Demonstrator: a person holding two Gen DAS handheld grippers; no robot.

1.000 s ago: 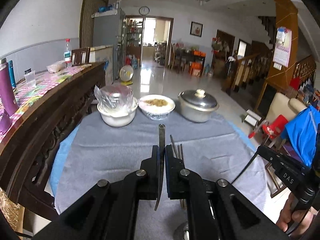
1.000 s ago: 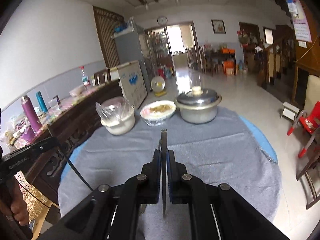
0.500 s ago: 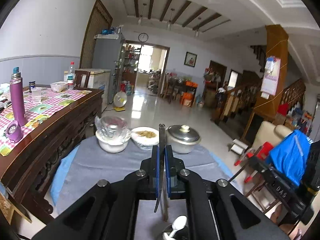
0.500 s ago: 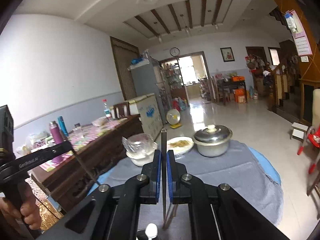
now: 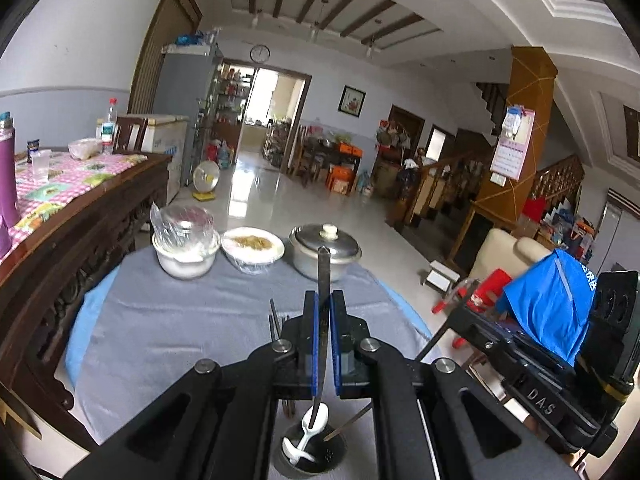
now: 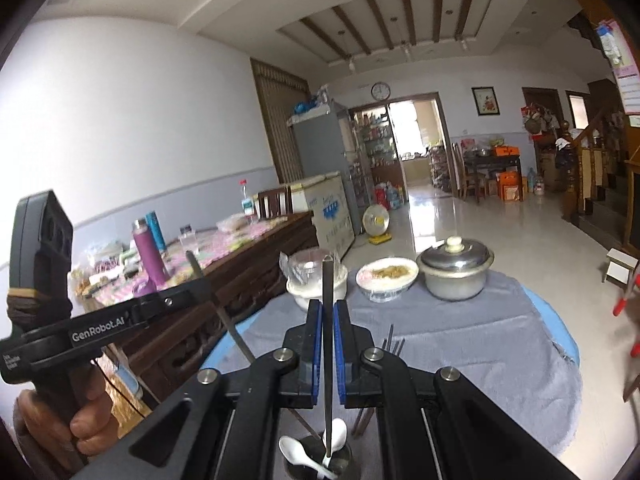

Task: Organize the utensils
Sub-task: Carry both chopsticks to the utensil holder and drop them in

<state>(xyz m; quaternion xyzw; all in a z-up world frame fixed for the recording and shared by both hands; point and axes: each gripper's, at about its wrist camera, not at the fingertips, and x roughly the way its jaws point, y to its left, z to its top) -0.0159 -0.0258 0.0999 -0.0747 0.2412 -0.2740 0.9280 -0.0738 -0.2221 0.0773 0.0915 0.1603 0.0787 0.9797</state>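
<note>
Now each gripper is clenched on one flat metal utensil: the left gripper [image 5: 322, 336] holds a utensil [image 5: 323, 280], the right gripper [image 6: 327, 344] another [image 6: 328, 320], both tips just above the holder [image 5: 314, 454]. Apparently the step is dropping them in; next calls for lowering, then letting go. Two white spoons [image 6: 298, 454] already sit inside. Beyond the holder, forks [image 6: 394, 346] lie on the grey-clothed worktop [image 5: 180, 332], then bowls and a pot [image 5: 326, 252]; a tiled hall lies behind.

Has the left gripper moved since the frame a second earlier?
Yes. The left gripper, shut on a chopstick, has risen and tilted up: the lidded pot sits lower in its view and the utensil holder now shows beneath.
</note>
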